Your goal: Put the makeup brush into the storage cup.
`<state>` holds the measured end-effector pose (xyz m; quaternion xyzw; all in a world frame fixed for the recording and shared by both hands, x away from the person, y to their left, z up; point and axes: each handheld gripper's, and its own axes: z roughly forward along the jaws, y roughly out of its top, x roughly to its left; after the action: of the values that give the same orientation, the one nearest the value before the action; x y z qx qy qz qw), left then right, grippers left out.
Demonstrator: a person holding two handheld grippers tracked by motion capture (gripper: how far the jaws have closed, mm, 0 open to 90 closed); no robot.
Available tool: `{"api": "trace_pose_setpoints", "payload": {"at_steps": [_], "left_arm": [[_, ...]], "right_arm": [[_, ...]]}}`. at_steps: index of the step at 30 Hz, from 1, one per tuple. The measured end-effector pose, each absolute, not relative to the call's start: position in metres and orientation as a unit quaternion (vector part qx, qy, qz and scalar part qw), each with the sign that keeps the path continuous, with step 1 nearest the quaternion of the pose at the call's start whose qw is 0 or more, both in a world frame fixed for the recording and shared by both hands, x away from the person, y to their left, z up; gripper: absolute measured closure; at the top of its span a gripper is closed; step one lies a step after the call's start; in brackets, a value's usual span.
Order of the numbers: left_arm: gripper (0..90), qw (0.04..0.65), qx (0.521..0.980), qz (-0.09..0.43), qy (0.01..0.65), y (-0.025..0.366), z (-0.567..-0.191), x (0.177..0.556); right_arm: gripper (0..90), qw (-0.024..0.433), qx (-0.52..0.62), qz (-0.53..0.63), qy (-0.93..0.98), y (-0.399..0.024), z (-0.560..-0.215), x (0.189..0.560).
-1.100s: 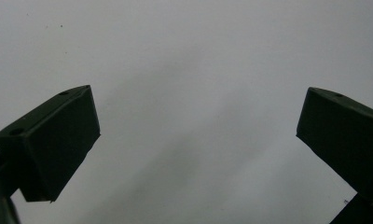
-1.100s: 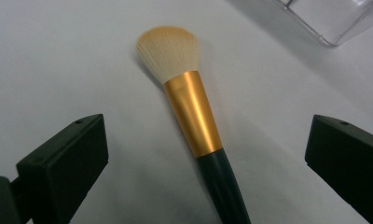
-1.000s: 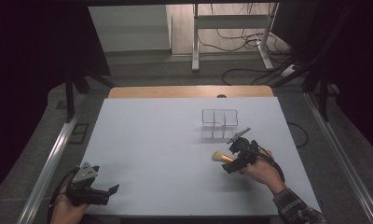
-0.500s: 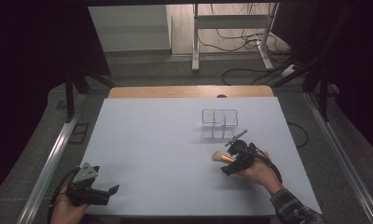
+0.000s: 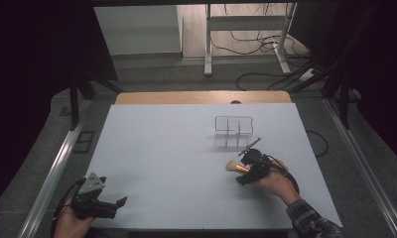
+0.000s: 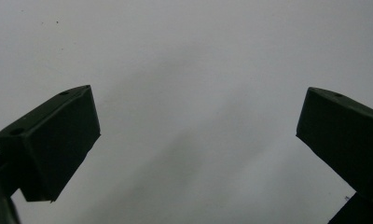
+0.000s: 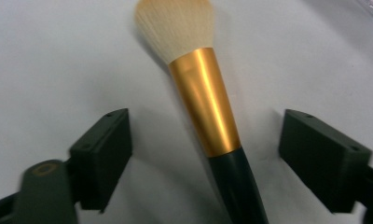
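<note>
- A white table [image 5: 176, 148] fills the middle, with a wooden strip along its far edge.
- A clear wire-like organiser [image 5: 232, 131] with compartments stands on the far right part of the table.
- Just nearer lies a makeup brush [image 5: 234, 167], its pale bristles pointing left, a gold ferrule behind them.
- The right gripper [image 5: 247, 171], held in a hand with a plaid sleeve, sits over the brush handle; its jaws have just been closing.
- The left gripper [image 5: 118, 204] rests at the near left corner, well apart from the brush, jaws pointing right.

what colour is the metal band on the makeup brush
Shiny gold, on the brush; the right gripper view shows it best.
</note>
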<state>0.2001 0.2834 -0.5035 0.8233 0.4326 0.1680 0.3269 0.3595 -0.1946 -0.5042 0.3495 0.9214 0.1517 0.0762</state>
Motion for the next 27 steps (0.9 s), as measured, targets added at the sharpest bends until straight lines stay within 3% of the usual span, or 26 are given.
{"api": "trace_pose_setpoints", "payload": {"at_steps": [9, 27], "left_arm": [[0.0, 0.325, 0.826, 0.167, 0.43, 0.283, -0.504, 0.2], [0.1, 0.324, 0.826, 0.169, 0.429, 0.283, -0.503, 0.2]], "right_arm": [[71.8, 0.064, 0.323, 0.133, 0.935, -0.191, -0.495, 0.36], [72.6, 0.065, 0.347, 0.171, 0.92, -0.2, -0.491, 0.355]]}}
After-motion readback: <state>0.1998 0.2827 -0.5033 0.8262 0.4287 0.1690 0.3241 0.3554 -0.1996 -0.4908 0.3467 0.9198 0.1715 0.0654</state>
